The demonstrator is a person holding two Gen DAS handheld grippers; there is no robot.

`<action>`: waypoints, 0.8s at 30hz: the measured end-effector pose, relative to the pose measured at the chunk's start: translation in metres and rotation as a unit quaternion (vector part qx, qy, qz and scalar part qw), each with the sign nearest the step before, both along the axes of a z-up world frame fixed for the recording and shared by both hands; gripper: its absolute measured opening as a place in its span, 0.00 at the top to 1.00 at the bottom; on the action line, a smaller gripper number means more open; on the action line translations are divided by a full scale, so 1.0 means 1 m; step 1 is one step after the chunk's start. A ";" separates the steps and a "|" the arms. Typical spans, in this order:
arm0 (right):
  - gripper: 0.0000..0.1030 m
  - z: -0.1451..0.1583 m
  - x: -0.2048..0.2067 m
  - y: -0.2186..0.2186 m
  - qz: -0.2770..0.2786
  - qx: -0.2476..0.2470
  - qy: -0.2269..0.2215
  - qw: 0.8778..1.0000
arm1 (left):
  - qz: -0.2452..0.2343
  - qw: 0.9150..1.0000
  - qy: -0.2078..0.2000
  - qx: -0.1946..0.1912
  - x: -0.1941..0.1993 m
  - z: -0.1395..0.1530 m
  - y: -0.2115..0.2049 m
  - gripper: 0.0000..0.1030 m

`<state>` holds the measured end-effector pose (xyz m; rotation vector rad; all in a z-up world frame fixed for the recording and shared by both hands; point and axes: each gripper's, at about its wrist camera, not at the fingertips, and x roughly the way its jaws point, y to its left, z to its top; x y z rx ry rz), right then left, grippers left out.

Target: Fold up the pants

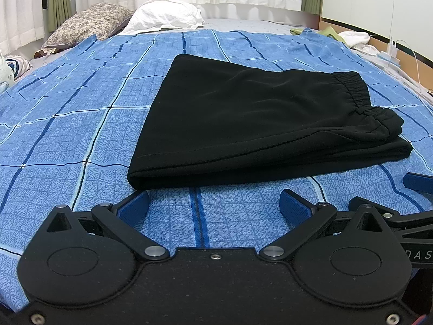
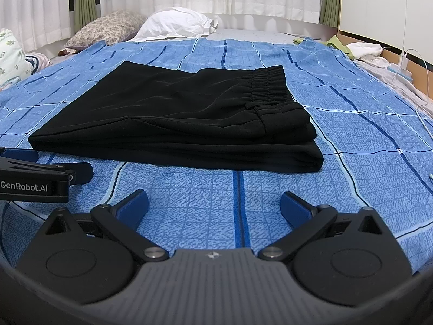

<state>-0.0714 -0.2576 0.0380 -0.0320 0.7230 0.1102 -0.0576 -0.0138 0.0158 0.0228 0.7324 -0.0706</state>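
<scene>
Nearest, left tongs and right tongs, both spread and empty, just short of the pants. The pants lie folded in layers on the bed, waistband to the right. Folding appears complete or one fold short; a further fold would need both near corners pinched. Lower layers are hidden.

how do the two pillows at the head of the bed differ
The floral pillow has a dense brown-and-cream flower print; the white pillow is plain. The floral pillow lies further left, nearer the curtain, while the white pillow sits closer to the middle of the bed. The white pillow looks puffier and more crumpled, the floral one flatter. Both lie beyond the far edge of the blue plaid cover, side by side.
</scene>
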 end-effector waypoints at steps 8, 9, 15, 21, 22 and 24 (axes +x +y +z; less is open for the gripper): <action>0.00 0.000 0.000 0.000 0.000 0.000 0.000 1.000 | 0.000 1.000 0.000 0.000 0.000 0.000 0.000 0.00; 0.00 0.000 0.000 0.000 0.000 0.000 0.000 1.000 | 0.001 1.000 0.000 -0.001 0.000 0.000 0.000 0.00; 0.00 0.000 0.000 0.000 0.000 0.000 -0.001 1.000 | 0.000 1.000 0.001 -0.001 0.000 0.000 0.000 0.00; 0.00 -0.001 0.000 0.000 0.000 0.000 -0.001 1.000 | -0.002 1.000 -0.001 0.000 0.000 -0.001 0.001 0.00; 0.00 -0.001 0.000 0.000 0.000 0.000 -0.001 1.000 | -0.002 1.000 -0.001 0.000 0.000 -0.001 0.001 0.00; 0.00 -0.001 0.000 0.000 0.000 0.000 -0.001 1.000 | -0.002 1.000 -0.002 -0.001 -0.001 -0.001 0.001 0.00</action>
